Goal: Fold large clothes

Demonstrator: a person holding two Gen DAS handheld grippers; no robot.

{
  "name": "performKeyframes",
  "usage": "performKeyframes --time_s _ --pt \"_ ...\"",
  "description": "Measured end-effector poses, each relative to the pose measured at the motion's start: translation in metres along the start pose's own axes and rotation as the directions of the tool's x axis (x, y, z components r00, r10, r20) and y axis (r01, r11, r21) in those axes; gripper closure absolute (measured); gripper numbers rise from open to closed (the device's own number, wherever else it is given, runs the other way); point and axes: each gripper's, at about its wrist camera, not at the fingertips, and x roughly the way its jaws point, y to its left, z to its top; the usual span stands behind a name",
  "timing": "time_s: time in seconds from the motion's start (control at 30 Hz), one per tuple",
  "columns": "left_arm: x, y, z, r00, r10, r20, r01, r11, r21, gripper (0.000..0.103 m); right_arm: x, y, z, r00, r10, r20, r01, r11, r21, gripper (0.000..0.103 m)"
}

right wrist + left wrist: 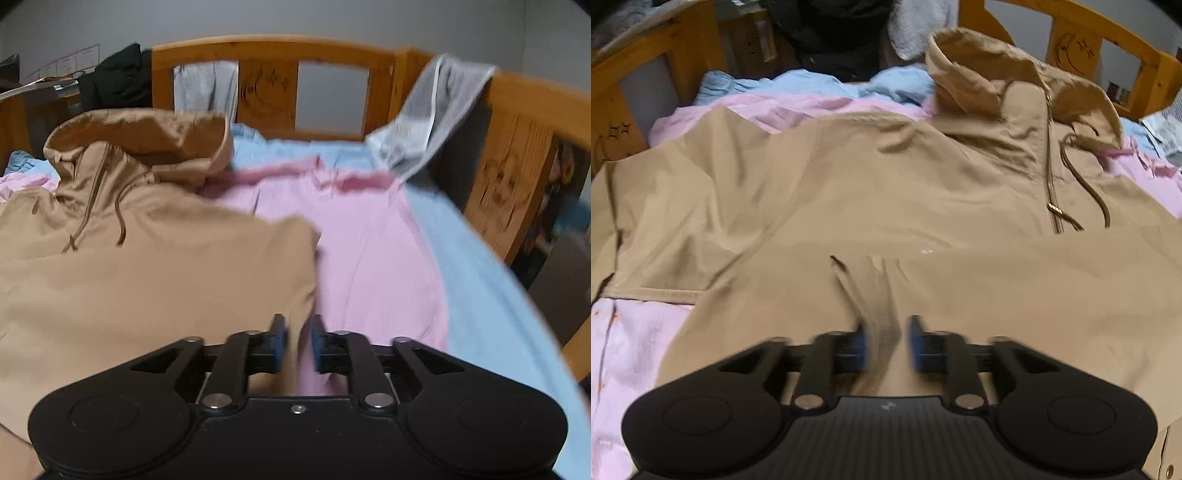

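Note:
A tan hooded jacket lies spread on the bed, with its hood at the far end and its zip and drawcords facing up. A lower part is folded up over the body. My left gripper hovers low over that fold, jaws apart, with a raised ridge of tan cloth between them that the right pad does not touch. In the right wrist view the jacket fills the left half. My right gripper stands at its right edge, jaws apart, with the jacket's edge and pink cloth showing in the gap.
Pink bedding lies under the jacket on a light blue sheet. A wooden bed frame rings the mattress, with a grey towel draped over its right rail. Black clothing and a white cloth sit beyond the hood.

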Motion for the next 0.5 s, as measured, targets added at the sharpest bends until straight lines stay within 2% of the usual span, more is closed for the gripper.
performKeyframes --time_s 0.03,0.1,0.17,0.2,0.27,0.4,0.5 --pt "-0.004 0.003 -0.001 1.0 0.025 0.014 -0.024 1.0 -0.013 0.037 -0.006 0.001 0.004 1.0 0.0 0.029 0.001 1.0 -0.021 0.065" --pt "-0.011 0.01 -0.004 0.997 0.063 0.05 -0.061 0.997 -0.043 0.034 -0.018 0.008 0.011 0.996 0.019 0.09 -0.012 0.997 -0.08 0.052" --pt "-0.007 0.016 -0.008 0.995 0.097 0.022 -0.095 0.994 -0.06 0.034 -0.026 0.018 0.012 0.989 0.04 0.14 -0.02 0.991 -0.135 0.048" --pt "-0.003 0.018 -0.007 0.993 0.117 0.006 -0.117 0.991 -0.069 0.03 -0.026 0.023 0.01 0.987 0.057 0.147 -0.032 0.986 -0.164 0.045" --pt "0.0 0.019 -0.01 0.989 0.145 0.011 -0.143 0.986 -0.09 0.024 -0.018 0.033 0.004 0.99 0.084 0.116 -0.059 0.977 -0.205 0.045" --pt "0.003 0.014 -0.008 0.982 0.186 0.006 -0.185 0.978 -0.097 0.02 0.02 0.03 -0.01 0.991 0.122 -0.049 -0.129 0.977 -0.169 0.045" --pt "-0.004 0.019 -0.006 0.984 0.178 -0.014 -0.178 0.971 -0.162 0.02 0.024 0.025 -0.01 0.988 0.142 -0.055 -0.148 0.979 -0.141 0.043"
